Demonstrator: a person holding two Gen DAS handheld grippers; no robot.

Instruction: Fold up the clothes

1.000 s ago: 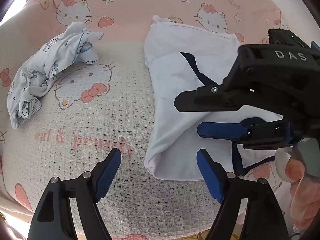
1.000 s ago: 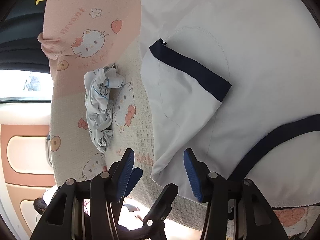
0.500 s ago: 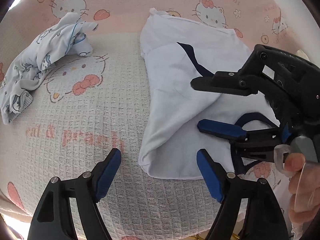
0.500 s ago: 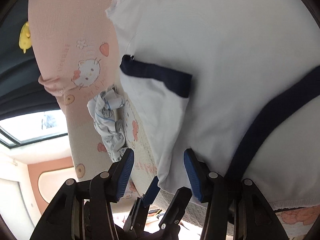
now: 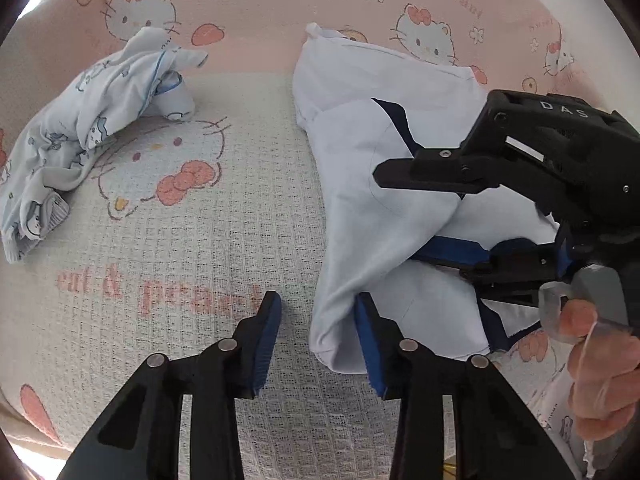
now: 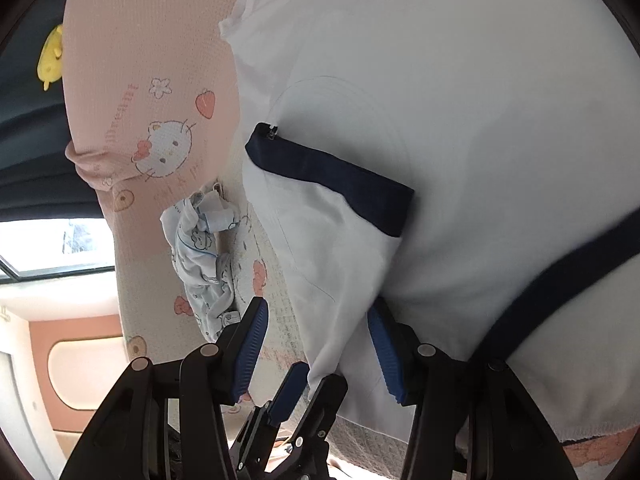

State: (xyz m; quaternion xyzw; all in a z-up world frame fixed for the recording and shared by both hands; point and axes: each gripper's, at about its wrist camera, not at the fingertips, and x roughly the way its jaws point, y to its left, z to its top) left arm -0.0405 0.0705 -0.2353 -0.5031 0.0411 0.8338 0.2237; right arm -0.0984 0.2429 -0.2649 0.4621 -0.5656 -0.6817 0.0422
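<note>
The white shirt (image 5: 384, 184) with navy trim is lying on the Hello Kitty blanket (image 5: 168, 248), partly folded over itself. The left gripper (image 5: 316, 344) is sitting at the shirt's near corner; its jaws have just been closing, with the fold's edge between them, but a gap's showing, so they aren't pinching yet. The right gripper (image 6: 316, 344) is straddling the folded sleeve, fingers apart, cloth loose between them. A crumpled printed baby garment (image 5: 92, 128) is lying well left of the shirt.
</note>
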